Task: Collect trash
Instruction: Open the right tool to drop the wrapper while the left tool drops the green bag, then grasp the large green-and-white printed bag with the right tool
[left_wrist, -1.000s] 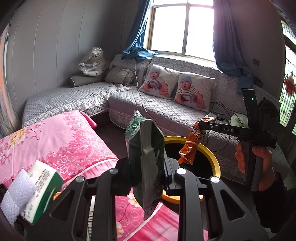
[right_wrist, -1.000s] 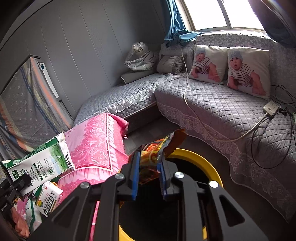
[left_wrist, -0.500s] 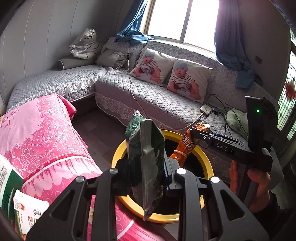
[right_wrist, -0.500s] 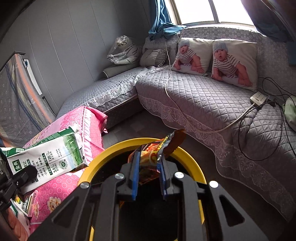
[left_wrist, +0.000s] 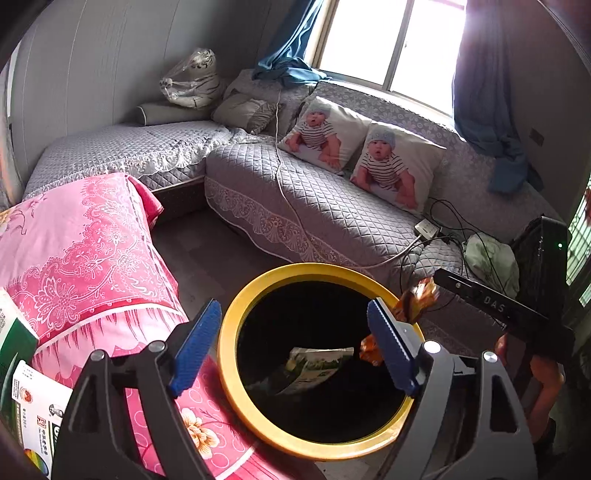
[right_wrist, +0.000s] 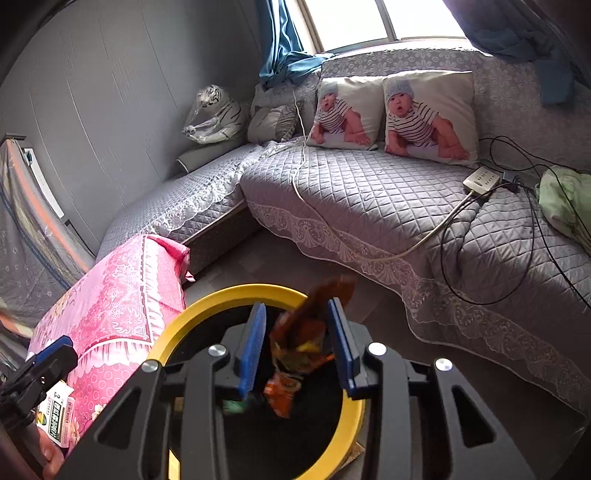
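Over the yellow-rimmed bin (left_wrist: 236, 373) our left gripper (left_wrist: 291, 350) opens empty, its green carton (left_wrist: 317, 365) lying inside, while our right gripper (right_wrist: 297, 347) is opening around the orange snack wrapper (right_wrist: 299, 343), loose between its jaws; next, we judge, fetch the remaining cartons (left_wrist: 33, 406).

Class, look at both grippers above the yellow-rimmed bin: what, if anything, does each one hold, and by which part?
Nothing is held. The left gripper is opening and empty. The right gripper is opening too; the orange snack wrapper hangs loose between its pads.
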